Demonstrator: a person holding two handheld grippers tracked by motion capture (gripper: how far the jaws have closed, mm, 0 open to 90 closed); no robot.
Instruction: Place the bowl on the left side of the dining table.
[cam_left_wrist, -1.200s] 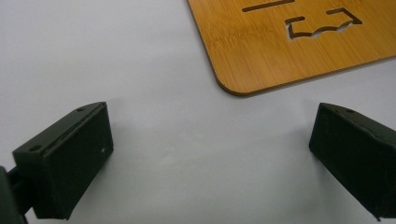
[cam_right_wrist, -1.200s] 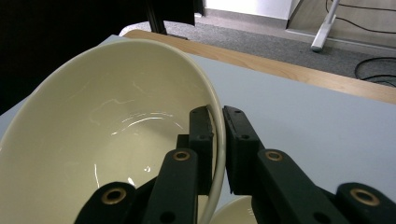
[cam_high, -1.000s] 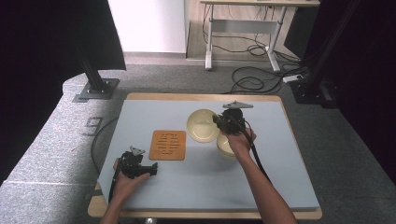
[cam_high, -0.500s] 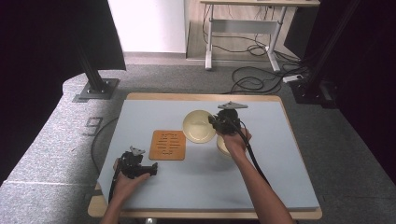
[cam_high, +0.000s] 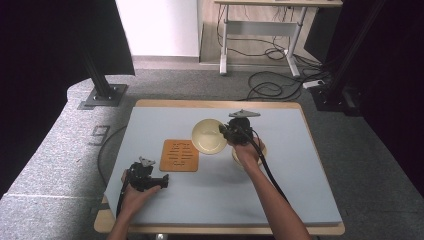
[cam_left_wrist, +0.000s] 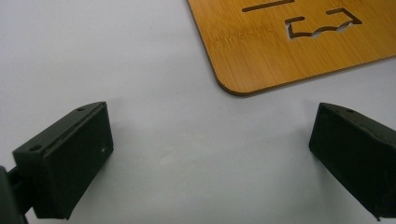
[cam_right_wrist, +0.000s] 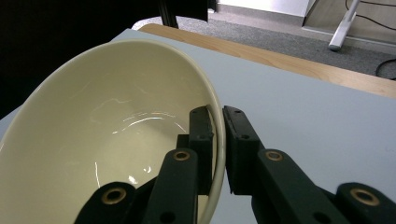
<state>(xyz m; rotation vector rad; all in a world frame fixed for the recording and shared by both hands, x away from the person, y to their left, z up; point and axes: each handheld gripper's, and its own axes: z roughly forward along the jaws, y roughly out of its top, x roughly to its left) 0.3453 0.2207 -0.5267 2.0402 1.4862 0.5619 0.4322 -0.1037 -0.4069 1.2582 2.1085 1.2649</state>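
Observation:
A cream bowl (cam_high: 209, 136) hangs tilted above the middle of the blue table mat, its rim pinched by my right gripper (cam_high: 226, 132). The right gripper view shows the two black jaws shut on the bowl's (cam_right_wrist: 107, 140) right rim, one inside and one outside; my right gripper (cam_right_wrist: 218, 126) holds it clear of the mat. A second cream bowl (cam_high: 261, 150) rests on the mat, mostly under the right hand. My left gripper (cam_high: 162, 181) lies near the front left, open with nothing between its jaws. The left gripper (cam_left_wrist: 210, 140) faces a corner of the bamboo board (cam_left_wrist: 299, 46).
The flat bamboo board (cam_high: 180, 155) with cut-out slots lies left of centre on the blue mat (cam_high: 280, 190). The table's wooden edge (cam_high: 215, 104) runs along the far side. Cables and desk legs (cam_high: 225, 45) lie on the floor beyond.
The right gripper has carried the tilted bowl a little to the left, away from the second bowl. The left hand has stayed put.

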